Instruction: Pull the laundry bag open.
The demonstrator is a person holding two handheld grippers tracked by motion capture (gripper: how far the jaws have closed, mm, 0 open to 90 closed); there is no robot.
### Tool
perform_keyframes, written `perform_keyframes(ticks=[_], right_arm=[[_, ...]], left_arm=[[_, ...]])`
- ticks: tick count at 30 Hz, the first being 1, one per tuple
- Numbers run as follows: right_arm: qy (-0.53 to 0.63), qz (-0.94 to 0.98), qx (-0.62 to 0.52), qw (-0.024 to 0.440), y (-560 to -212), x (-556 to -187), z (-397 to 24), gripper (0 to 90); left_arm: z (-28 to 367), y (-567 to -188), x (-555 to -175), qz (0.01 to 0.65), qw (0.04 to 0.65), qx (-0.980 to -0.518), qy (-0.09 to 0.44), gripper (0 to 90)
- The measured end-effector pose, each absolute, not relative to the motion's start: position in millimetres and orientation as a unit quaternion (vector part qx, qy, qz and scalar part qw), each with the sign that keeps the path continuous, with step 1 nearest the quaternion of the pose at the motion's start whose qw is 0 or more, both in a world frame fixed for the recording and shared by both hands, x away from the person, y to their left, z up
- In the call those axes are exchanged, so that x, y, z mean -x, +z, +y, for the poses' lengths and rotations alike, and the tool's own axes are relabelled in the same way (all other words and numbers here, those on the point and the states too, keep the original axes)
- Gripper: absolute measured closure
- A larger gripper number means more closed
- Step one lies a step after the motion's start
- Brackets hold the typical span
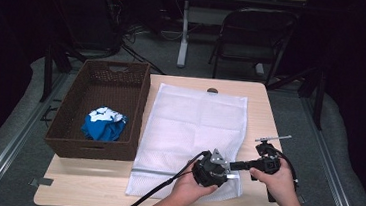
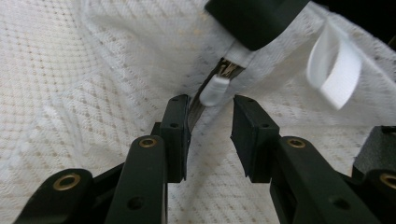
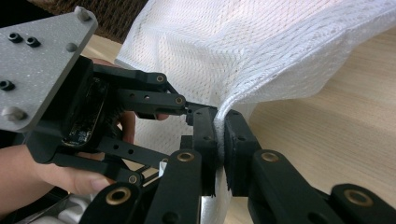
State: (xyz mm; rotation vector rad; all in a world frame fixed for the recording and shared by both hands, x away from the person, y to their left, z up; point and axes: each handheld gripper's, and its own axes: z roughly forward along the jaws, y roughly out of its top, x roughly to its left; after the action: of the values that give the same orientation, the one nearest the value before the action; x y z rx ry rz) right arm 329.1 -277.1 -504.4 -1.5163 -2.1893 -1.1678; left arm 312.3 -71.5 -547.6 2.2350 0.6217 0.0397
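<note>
White mesh cloth bag (image 1: 193,129); matt pale wood table (image 1: 265,120); brown woven basket (image 1: 135,109).

We take this for a lab or a recording room rather than a home. The pale wooden tabletop (image 1: 261,105) stands on grey carpet, ringed by black curtains at the left and right edges of the frame. At the top centre a second desk's white leg (image 1: 183,33) rises among loose cables (image 1: 142,31), and a folding metal chair (image 1: 254,36) waits at the upper right.
</note>
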Motion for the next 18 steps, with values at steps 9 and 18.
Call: perform_keyframes(ticks=[9, 18], right_arm=[[-0.401, -0.751, 0.511, 0.119, -505.7, -328.9, -272.4, 84.8], [-0.405, -0.754, 0.505, 0.115, -504.2, -328.3, -271.0, 84.9]], left_arm=[[-72.0, -547.1, -311.6, 0.241, 0.401, -0.884, 0.014, 68.8], [-70.3, -546.8, -314.2, 0.244, 0.405, -0.881, 0.017, 65.0]])
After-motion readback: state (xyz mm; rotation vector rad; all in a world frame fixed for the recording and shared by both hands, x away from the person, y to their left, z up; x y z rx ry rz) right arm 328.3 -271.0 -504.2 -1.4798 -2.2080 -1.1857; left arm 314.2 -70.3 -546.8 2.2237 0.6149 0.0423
